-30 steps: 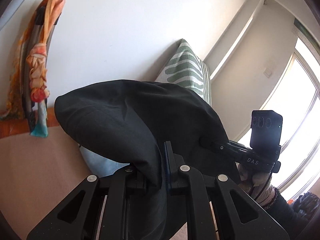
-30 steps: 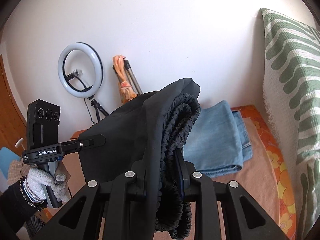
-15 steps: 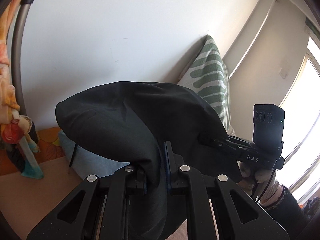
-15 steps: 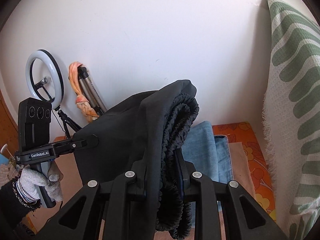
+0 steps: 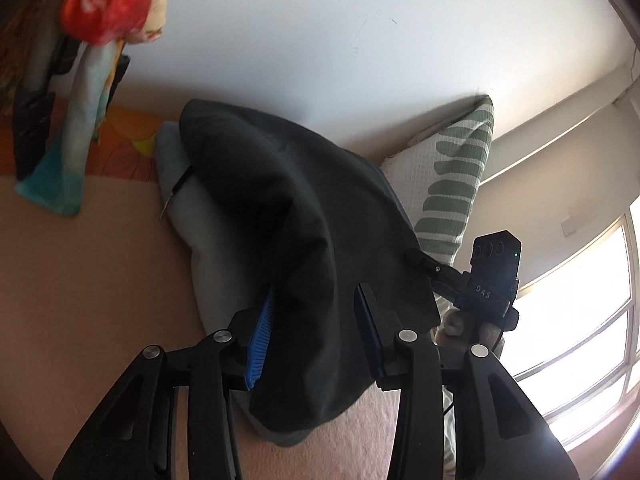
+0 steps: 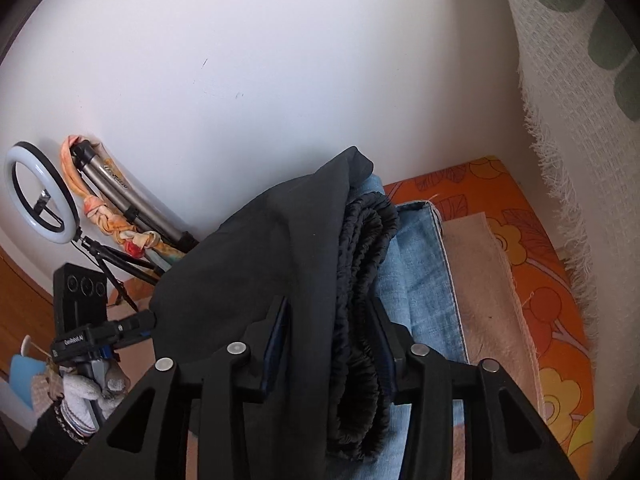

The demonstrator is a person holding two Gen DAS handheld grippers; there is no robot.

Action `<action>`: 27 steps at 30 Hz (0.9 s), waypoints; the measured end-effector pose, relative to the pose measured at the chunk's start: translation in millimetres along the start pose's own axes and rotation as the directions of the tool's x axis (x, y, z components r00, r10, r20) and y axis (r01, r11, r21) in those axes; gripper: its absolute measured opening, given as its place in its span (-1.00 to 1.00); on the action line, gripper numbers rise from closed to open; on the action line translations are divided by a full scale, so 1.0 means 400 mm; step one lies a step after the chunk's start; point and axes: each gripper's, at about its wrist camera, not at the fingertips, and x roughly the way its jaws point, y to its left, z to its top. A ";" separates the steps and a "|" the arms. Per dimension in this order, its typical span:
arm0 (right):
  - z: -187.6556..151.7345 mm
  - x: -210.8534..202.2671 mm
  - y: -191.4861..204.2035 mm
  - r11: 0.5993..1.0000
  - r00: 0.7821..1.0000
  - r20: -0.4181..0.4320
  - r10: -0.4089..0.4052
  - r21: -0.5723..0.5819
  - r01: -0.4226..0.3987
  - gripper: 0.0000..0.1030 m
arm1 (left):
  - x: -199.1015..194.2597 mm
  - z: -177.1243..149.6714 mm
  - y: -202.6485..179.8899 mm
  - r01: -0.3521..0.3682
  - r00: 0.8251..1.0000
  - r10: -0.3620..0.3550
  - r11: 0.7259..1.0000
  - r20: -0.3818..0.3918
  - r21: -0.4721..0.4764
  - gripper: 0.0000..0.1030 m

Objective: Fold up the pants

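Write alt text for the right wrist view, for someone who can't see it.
The right claw is opening around folded black pants, elastic waistband between its pads, lying on folded blue jeans on a tan blanket. At left, a gloved hand holds the left claw's handle at the pants' other end, with a ring light behind it against the white wall.

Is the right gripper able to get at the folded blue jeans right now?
Probably not directly: the right gripper is opening with the black pants still between its jaws, draped over the blue jeans.
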 end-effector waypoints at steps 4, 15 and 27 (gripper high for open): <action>-0.052 -0.065 -0.012 0.996 0.998 0.008 0.068 0.056 -0.068 0.00 | -0.010 -0.046 -0.015 -0.016 0.998 0.018 0.999 -0.053 0.040 -0.17; -0.080 -0.066 0.035 0.980 0.982 0.005 -0.190 -0.051 0.190 -0.75 | 0.050 -0.071 -0.098 0.083 0.993 -0.080 0.996 -0.089 0.033 -0.47; -0.131 -0.122 0.044 0.950 0.952 0.016 -0.305 -0.066 0.305 -0.29 | 0.027 -0.118 -0.141 -0.106 0.988 0.123 0.980 -0.089 0.170 -0.37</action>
